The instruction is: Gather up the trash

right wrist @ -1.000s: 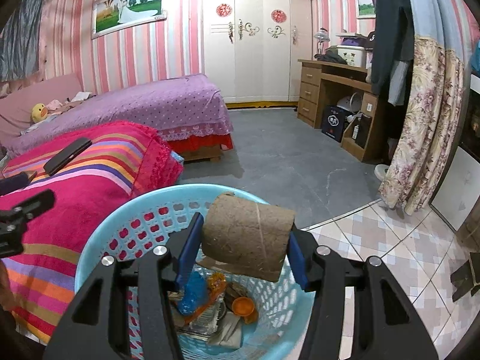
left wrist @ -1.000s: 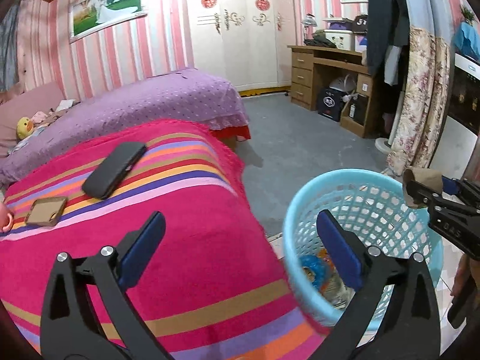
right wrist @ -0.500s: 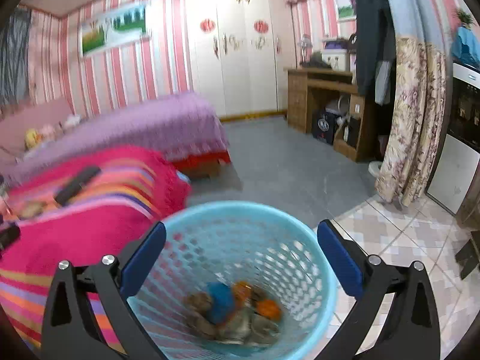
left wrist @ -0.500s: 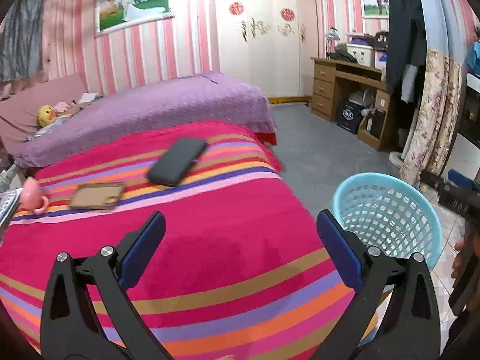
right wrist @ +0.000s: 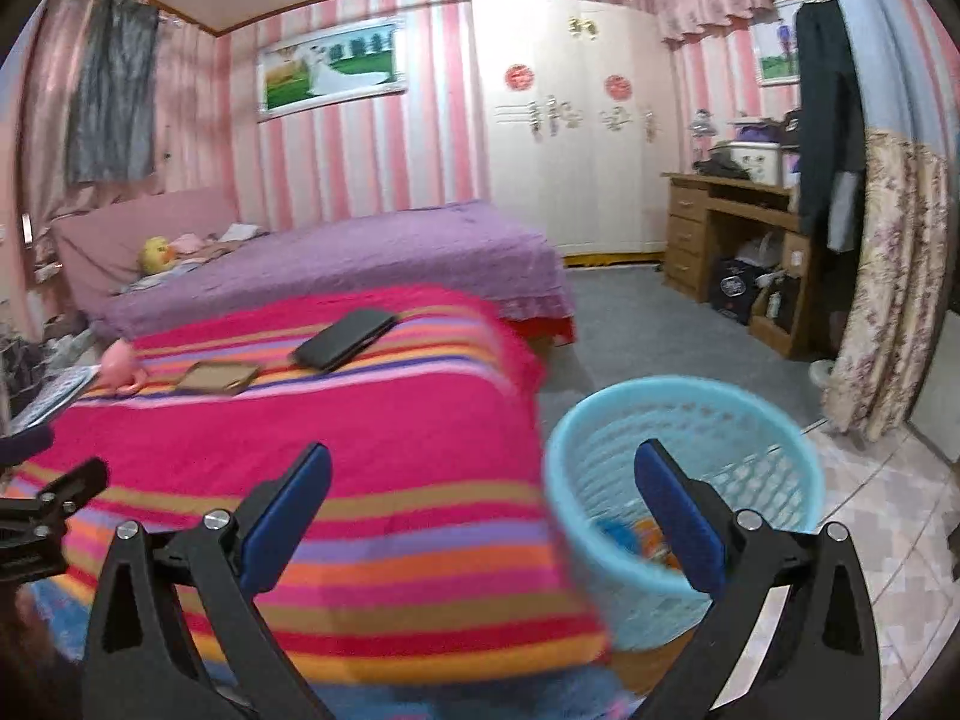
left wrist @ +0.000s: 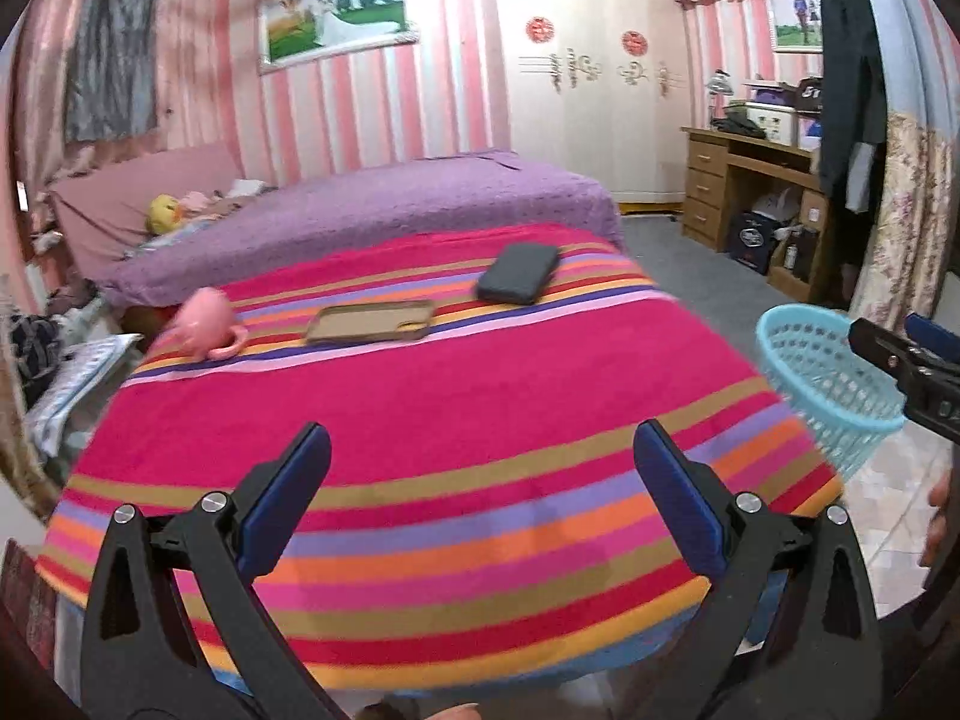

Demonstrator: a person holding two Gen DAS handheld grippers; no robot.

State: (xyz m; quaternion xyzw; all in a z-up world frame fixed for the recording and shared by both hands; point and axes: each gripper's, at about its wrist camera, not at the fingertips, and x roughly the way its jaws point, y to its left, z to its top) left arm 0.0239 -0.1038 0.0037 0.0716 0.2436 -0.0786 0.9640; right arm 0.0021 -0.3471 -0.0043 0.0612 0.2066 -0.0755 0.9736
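Observation:
A light blue mesh waste basket [right wrist: 684, 468] stands on the floor beside the striped pink bed [right wrist: 360, 480]; blue and orange trash [right wrist: 636, 537] lies at its bottom. It also shows in the left wrist view [left wrist: 822, 372]. My right gripper [right wrist: 480, 498] is open and empty, above the bed's corner and the basket. My left gripper [left wrist: 480, 480] is open and empty over the bed's near end [left wrist: 420, 420]. On the bed lie a pink cup [left wrist: 207, 324], a tan phone case [left wrist: 372, 322] and a black phone [left wrist: 519, 273].
A purple bed [left wrist: 372, 210] lies behind the striped one. A wooden desk [right wrist: 744, 240] and floral curtain [right wrist: 888, 300] stand at the right. White wardrobe [right wrist: 570, 150] at the back. Grey floor and tiles [right wrist: 870, 516] surround the basket.
The right gripper let go of the brown roll into the basket, opened wide and pulled back. The left gripper swung left from the basket to face the bed.

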